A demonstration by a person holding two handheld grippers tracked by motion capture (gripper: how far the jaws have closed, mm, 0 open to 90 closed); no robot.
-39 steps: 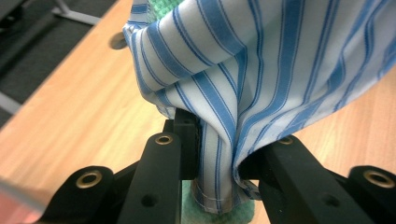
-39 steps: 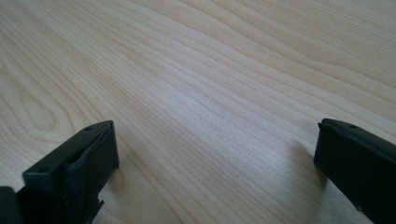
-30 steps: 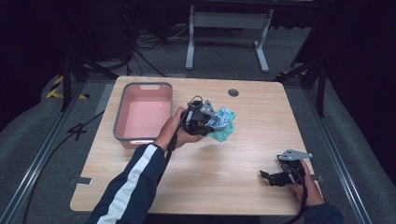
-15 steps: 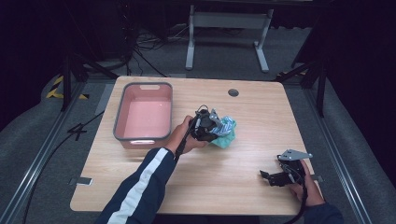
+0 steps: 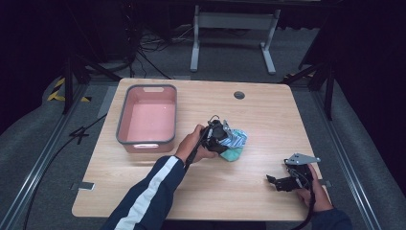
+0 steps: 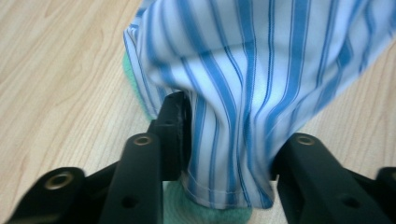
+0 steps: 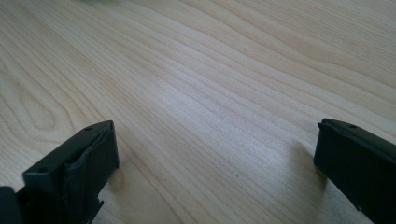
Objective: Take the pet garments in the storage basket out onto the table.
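The left tongs [image 5: 224, 139] have drawn back from the tub [image 5: 147, 120] toward the person, clamping a striped cloth [image 6: 252, 84] (green cloth [image 5: 232, 154] beneath). The right tongs [image 5: 277, 183] rest gaping on bare tabletop [image 7: 196, 84], well apart.

- One wooden table [image 5: 249, 191];
- One pink tub [image 5: 147, 120] with a grey rim, standing on the table's left part;
- Two cloths, lying together near the table's middle: one blue-and-white striped cloth [image 6: 261, 84]; one green cloth [image 5: 233, 154] under it;
- Two grippers: the left gripper [image 5: 221, 136] at the cloths; the right gripper [image 5: 275, 182] near the table's front right;
- Two hands, one on each gripper
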